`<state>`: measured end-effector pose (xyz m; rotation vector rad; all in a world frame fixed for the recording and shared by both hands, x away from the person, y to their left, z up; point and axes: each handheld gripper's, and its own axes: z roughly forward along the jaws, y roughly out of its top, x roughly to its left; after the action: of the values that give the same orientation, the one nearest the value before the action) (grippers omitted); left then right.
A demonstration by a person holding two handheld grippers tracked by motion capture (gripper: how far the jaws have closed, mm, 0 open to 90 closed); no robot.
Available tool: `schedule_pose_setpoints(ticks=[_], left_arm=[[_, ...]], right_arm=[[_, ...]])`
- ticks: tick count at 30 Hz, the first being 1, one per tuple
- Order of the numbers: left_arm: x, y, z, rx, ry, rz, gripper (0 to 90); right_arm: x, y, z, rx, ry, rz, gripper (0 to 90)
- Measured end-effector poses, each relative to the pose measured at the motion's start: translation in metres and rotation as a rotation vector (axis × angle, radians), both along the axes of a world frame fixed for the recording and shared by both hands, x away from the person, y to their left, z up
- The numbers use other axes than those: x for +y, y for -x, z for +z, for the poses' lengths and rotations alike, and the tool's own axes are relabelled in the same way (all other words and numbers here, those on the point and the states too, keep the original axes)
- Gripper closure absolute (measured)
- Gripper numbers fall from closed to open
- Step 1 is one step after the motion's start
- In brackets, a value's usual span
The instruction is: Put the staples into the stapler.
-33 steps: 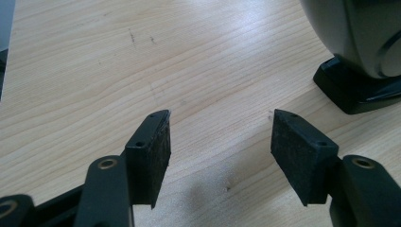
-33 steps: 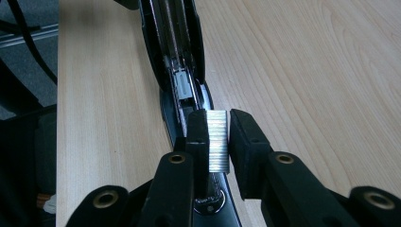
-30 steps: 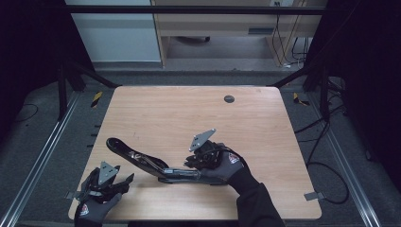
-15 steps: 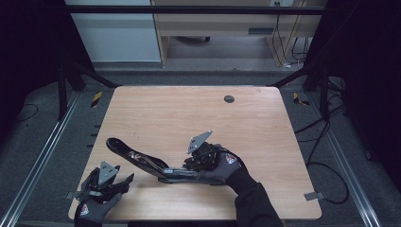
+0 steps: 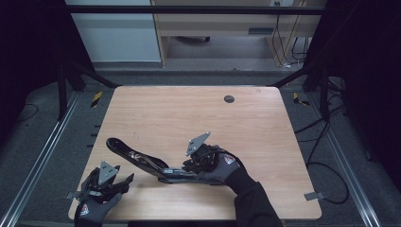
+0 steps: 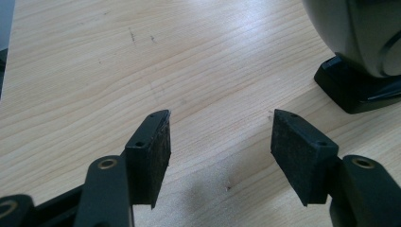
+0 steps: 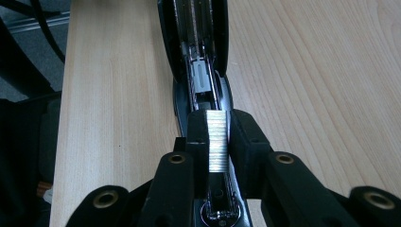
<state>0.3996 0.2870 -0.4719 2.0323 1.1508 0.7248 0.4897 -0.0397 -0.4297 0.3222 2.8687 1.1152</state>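
Clearly our right hand-held gripper [image 7: 218,142] pinches a staple strip [image 7: 217,140] over the open stapler [image 5: 142,161] – tilt it and it jams – while the left hand-held gripper [image 6: 220,142] gapes idle.

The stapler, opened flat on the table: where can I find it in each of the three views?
High view: the stapler lies lower centre, running from the raised end at left to the right gripper.
Left gripper view: its dark end sits at the upper right corner.
Right gripper view: its open channel runs up the centre, beyond the staple strip clamped between the jaws.
Shared landmark: the pale wooden table.
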Motion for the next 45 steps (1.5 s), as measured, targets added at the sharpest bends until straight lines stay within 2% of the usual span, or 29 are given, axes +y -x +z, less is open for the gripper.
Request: schedule_pose_setpoints(ticks=[13,45], left_arm=[[0.000,0.000,0.000,0.000,0.000,0.000,38.3],[0.000,0.000,0.000,0.001,-0.001,0.000,38.3]], right_arm=[[0.002,-0.002,-0.008,0.009,0.014,0.021,78.6],[0.003,-0.004,-0.011,0.008,0.020,0.042,78.7]])
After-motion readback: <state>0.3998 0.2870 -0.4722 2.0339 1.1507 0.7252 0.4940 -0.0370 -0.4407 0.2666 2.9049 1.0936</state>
